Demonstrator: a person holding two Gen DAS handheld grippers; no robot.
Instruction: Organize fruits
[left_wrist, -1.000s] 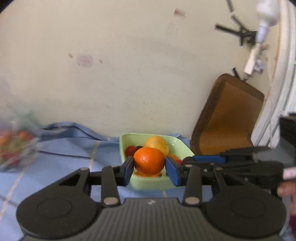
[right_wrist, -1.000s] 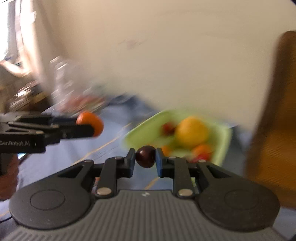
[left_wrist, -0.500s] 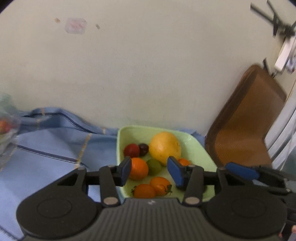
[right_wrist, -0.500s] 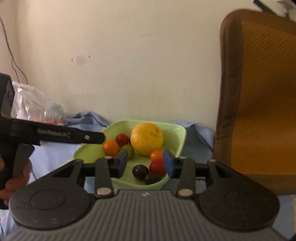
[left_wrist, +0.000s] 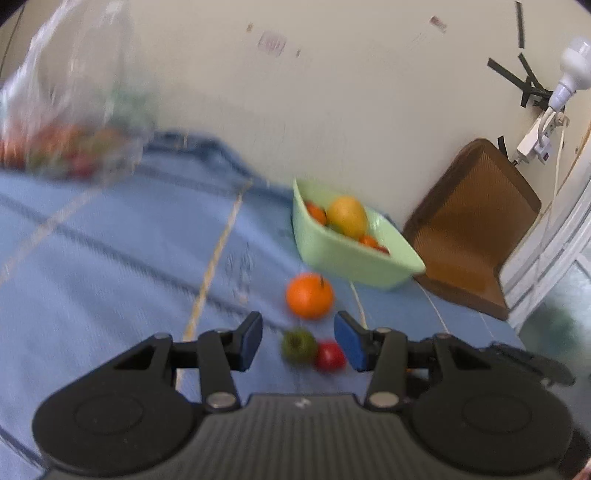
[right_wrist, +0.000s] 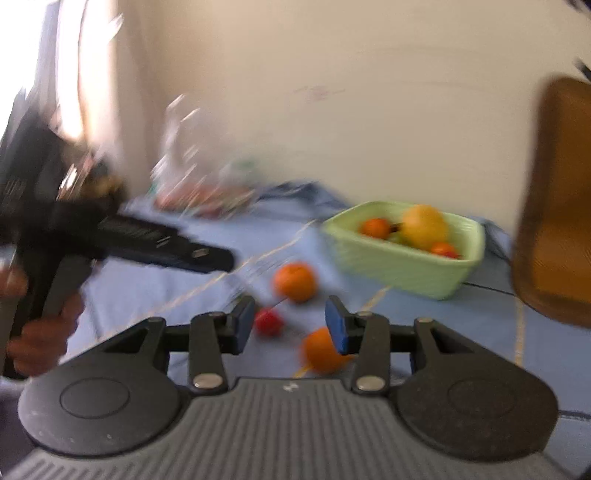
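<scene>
A pale green bowl (left_wrist: 354, 258) holds a yellow fruit (left_wrist: 347, 216) and small orange and red fruits; it also shows in the right wrist view (right_wrist: 399, 269). On the blue cloth in front of it lie an orange (left_wrist: 309, 295), a green fruit (left_wrist: 298, 345) and a red fruit (left_wrist: 330, 356). My left gripper (left_wrist: 298, 341) is open and empty above the green and red fruits. My right gripper (right_wrist: 290, 325) is open and empty, with a red fruit (right_wrist: 269, 322), an orange (right_wrist: 295, 282) and a smaller orange fruit (right_wrist: 320, 350) ahead of it. Both views are blurred.
A clear plastic bag (left_wrist: 70, 122) with more fruit lies at the far left of the blue cloth (left_wrist: 110, 266). A brown chair (left_wrist: 476, 221) stands right of the bowl by the cream wall. The left gripper's body (right_wrist: 129, 240) crosses the right wrist view.
Both grippers let their fruit go into the bowl, opened, and pulled back and left. Loose fruits on the cloth have come into view between the fingers.
</scene>
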